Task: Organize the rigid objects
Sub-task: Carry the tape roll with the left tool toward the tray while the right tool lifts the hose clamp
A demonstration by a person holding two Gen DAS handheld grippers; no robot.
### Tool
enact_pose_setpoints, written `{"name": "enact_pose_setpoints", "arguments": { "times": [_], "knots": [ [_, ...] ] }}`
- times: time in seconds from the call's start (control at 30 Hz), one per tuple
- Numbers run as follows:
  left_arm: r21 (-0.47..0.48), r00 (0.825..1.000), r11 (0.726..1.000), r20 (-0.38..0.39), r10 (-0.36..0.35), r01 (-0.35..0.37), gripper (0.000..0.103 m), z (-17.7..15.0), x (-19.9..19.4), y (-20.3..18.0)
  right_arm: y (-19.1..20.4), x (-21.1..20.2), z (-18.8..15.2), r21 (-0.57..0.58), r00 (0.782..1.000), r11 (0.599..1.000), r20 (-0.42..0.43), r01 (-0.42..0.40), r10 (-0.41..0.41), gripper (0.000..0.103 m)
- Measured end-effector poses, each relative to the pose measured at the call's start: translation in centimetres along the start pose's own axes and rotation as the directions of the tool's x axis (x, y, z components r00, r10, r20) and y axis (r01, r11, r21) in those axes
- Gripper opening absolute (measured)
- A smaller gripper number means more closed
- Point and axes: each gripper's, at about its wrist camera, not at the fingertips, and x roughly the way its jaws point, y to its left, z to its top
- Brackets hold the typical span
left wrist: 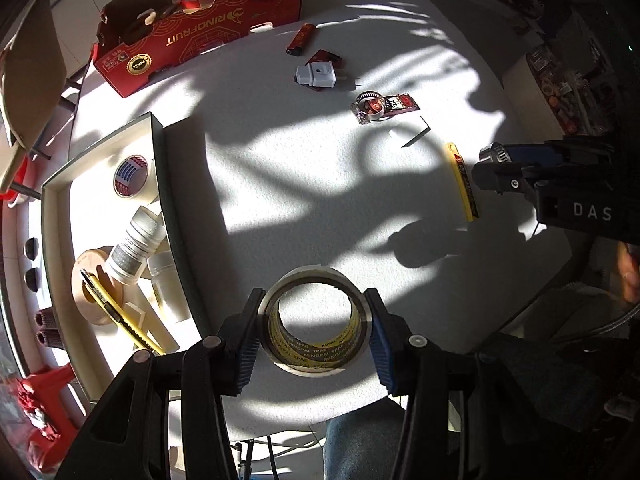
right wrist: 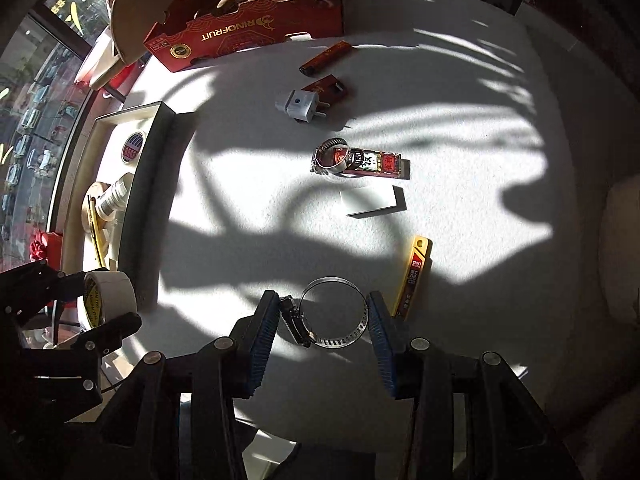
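My left gripper (left wrist: 314,322) is shut on a roll of tape (left wrist: 316,280) with a yellow printed core and holds it above the round white table (left wrist: 280,168); it also shows in the right wrist view (right wrist: 114,294). My right gripper (right wrist: 322,318) has its pads (right wrist: 264,328) against a metal hose clamp (right wrist: 340,340) and holds it over the table. In the left wrist view the right gripper (left wrist: 486,170) shows with the clamp (left wrist: 494,152) at its tip. A yellow blade case (right wrist: 414,276) lies just right of the right gripper.
A white tray (left wrist: 156,152) at the left holds bottles, tape rolls and a yellow cutter. A red cardboard box (left wrist: 192,36) stands at the back. On the table lie a lighter (right wrist: 326,58), a grey plug adapter (right wrist: 300,106), a second hose clamp (right wrist: 332,158) on a red pack, and a white card (right wrist: 372,200).
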Motion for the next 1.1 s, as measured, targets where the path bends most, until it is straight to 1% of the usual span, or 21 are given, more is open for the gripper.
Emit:
{"name": "enact_pose_setpoints", "arguments": {
  "times": [0.1, 0.33, 0.53, 0.7, 1.1],
  "knots": [
    [-0.032, 1.000, 0.999, 0.012, 0.006, -0.006, 0.052, -0.3, -0.4, 1.1, 0.8, -0.4, 0.2, -0.030, 1.000, 0.999, 0.008, 0.010, -0.010, 0.046],
    [-0.050, 0.999, 0.999, 0.050, 0.015, -0.012, 0.052, -0.5, -1.3, 2.2, 2.4, -1.1, 1.0, -0.074, 0.999, 0.997, 0.028, 0.030, -0.028, 0.046],
    [-0.082, 0.997, 0.997, 0.074, 0.019, -0.012, 0.052, -0.8, -1.6, 3.5, 3.7, -1.0, 1.4, -0.098, 0.999, 0.994, 0.026, 0.044, -0.042, 0.046],
    [-0.119, 0.996, 0.993, 0.089, 0.008, 0.002, 0.052, -1.0, -1.7, 4.7, 4.7, -0.8, 1.6, -0.122, 0.998, 0.991, 0.019, 0.059, -0.057, 0.046],
    [-0.156, 0.994, 0.987, 0.104, -0.024, 0.040, 0.052, -1.4, -1.1, 5.9, 6.5, -0.6, 1.5, -0.181, 0.995, 0.978, 0.000, 0.102, -0.104, 0.046]
  ]
}}
